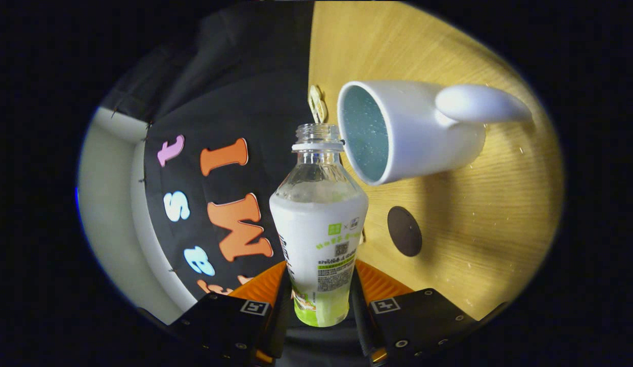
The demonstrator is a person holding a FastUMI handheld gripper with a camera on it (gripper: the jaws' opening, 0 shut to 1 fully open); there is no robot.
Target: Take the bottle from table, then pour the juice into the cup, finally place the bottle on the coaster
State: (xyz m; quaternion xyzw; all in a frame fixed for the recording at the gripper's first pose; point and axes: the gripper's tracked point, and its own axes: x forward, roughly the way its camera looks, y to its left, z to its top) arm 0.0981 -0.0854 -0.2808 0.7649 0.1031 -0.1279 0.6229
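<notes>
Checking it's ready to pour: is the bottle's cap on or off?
Off. The bottle, clamped between the gripper fingers, shows a bare threaded neck with an open mouth, right beside the cup rim.

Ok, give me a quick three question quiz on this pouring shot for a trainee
1. True or false: the bottle has its cap on.
2. What are the gripper fingers shut on? A) cup B) bottle C) coaster
3. Fill in: the bottle's open mouth sits just beside the rim of the ___.

Key: 1 false, the neck is open. 2 B, both fingers press the bottle's sides. 3 cup; the dark round coaster lies on the table nearby.
</notes>
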